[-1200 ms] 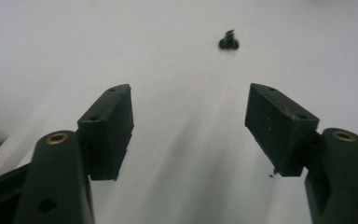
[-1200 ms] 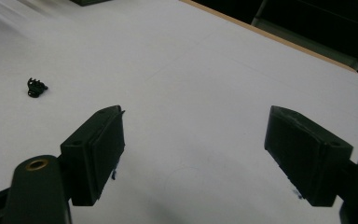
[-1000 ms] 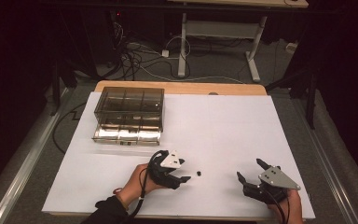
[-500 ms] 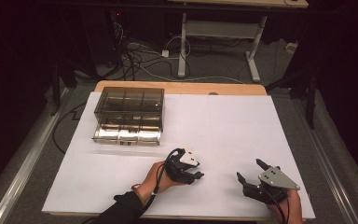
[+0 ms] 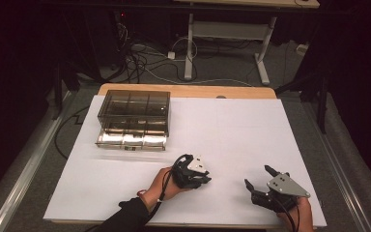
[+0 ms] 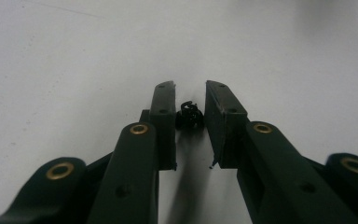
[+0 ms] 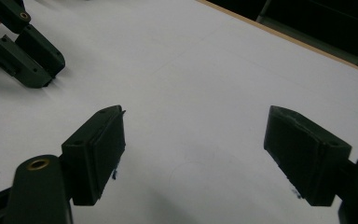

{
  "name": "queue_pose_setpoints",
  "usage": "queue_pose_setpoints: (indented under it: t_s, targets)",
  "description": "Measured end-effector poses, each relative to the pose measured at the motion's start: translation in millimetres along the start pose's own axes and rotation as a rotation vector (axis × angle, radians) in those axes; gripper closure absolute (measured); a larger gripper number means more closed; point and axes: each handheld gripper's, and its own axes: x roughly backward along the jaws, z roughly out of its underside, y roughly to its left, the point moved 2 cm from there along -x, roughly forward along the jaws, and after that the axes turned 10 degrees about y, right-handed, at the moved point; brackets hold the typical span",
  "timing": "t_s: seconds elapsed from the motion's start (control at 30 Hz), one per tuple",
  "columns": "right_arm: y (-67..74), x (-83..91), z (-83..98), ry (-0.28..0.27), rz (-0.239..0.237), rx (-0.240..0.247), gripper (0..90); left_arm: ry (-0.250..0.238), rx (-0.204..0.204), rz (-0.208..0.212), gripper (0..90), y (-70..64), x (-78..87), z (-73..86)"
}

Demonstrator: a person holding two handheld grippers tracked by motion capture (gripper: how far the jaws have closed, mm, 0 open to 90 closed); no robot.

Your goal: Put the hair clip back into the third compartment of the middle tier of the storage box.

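A small black clip-like part (image 6: 189,114) lies on the white sheet (image 5: 232,135). My left gripper (image 6: 189,100) has just been closing on it, and both pads now press its sides. In the high view the left gripper (image 5: 204,181) sits low on the sheet near the front middle, held by a hand in a dark sleeve. My right gripper (image 5: 258,177) rests at the front right with its jaws wide apart. Nothing but bare sheet lies between the jaws of the right gripper (image 7: 196,116). The left gripper (image 7: 23,51) also appears at the upper left of the right gripper view.
A smoky clear compartment box (image 5: 134,118) stands at the back left of the sheet, with light items in its front row. The wooden table edge (image 5: 188,90) runs along the back. Cables and a desk frame (image 5: 222,34) lie on the floor beyond.
The left hand slid right to the small black part, which lay loose on the sheet a second ago. Its jaws closed around the part. The right gripper stayed still.
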Motion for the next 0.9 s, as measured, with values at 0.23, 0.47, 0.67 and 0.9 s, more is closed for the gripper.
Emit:
queue_pose_setpoints:
  t_s: [0.23,0.47,0.67,0.9]
  targets:
    - [-1.0,1.4,0.2,-0.005,0.003,-0.002,20.9,-0.006,-0.014,0.012,72.1,-3.4,0.6,0.7]
    - [-1.9,2.0,0.5,-0.007,0.005,-0.004,20.8,-0.05,-0.033,0.008,72.1,-4.7,8.6,-2.9]
    - [-2.7,2.5,0.7,-0.008,0.009,-0.003,20.9,-0.08,-0.046,0.0,72.1,-5.3,16.6,-7.5]
    - [-2.4,2.4,0.5,-0.01,0.009,-0.004,20.8,-0.129,-0.054,-0.007,72.1,-4.4,27.9,-13.7]
